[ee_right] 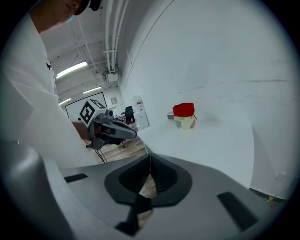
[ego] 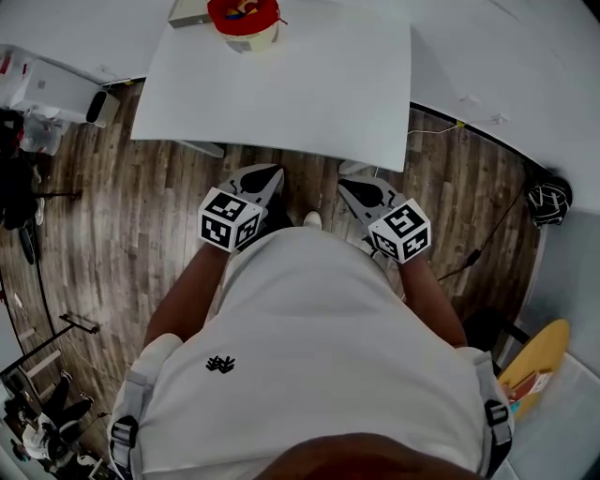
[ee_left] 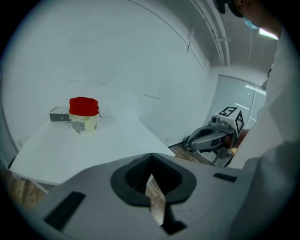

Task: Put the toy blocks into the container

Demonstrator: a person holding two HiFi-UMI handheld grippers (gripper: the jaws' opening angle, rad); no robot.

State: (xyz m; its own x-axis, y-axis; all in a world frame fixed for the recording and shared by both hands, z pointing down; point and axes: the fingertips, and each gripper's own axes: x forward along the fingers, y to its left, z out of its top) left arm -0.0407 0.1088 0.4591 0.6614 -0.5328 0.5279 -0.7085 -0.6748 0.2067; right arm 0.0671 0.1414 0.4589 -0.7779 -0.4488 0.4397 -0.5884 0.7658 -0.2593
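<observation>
Both pairs of tongs were held low in front of the person, over the wooden floor [ego: 122, 216] and short of the near edge of the white surface [ego: 300, 94]. The left tongs [ego: 267, 172] had their jaws pressed together with nothing between them, as the left gripper view showed [ee_left: 151, 158]. The right tongs [ego: 350, 184] were likewise closed tip to tip and empty [ee_right: 149, 160]. Each carried a cube with black-and-white square markers, which held patterns only and no words.

The container [ego: 246, 21] stood at the far edge of the surface, well apart from both tongs. It was a cream tub with a red top [ee_left: 83, 115], and a few small coloured pieces [ego: 246, 9] showed inside the red opening, too small to identify. A pale label [ee_left: 82, 123] on its side carried print too small to read. A flat grey box [ee_left: 58, 114] lay just beside the container, and no writing could be read on it either.

The person wore a white shirt with a small black emblem [ego: 219, 364] whose wording could not be made out.
</observation>
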